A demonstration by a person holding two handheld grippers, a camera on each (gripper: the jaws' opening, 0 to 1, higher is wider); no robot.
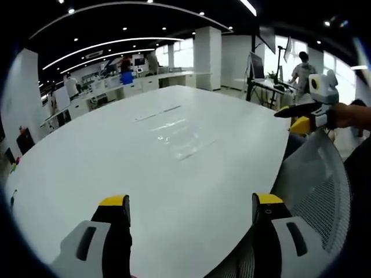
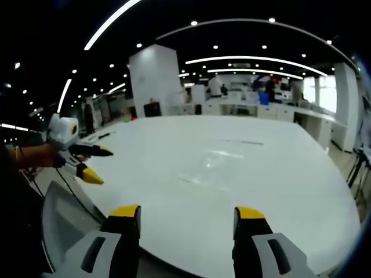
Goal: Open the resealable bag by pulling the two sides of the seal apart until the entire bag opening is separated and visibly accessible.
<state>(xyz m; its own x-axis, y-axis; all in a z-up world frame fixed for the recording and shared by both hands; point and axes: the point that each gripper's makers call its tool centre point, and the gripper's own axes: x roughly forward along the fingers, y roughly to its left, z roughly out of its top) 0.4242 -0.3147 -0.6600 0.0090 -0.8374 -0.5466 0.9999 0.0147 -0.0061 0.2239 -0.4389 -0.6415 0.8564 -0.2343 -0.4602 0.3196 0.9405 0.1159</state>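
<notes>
- The clear, flat resealable plastic bag (image 1: 174, 132) lies out in the middle of the surface, faint and glossy; in the right gripper view the same bag (image 2: 217, 165) is a pale sheen. Whether anything is inside it cannot be told, nor whether its seal is closed.
- The big white oval surface (image 1: 116, 174) carries it, with both tools well apart from the bag.
- Left tool (image 1: 190, 211): yellow-tipped black jaws stand wide, holding nothing, at the near edge of the surface. It also comes into the right gripper view from the left (image 2: 95, 163), jaws parted there too.
- Right tool (image 2: 186, 223): jaws wide and empty, above the near edge. In the left gripper view it sits at the right (image 1: 290, 119), held by a hand (image 1: 351, 116).
- A grey mesh chair back (image 1: 316, 185) stands beside the surface.
- Behind: white desks, a white pillar (image 2: 153, 81), people standing.
</notes>
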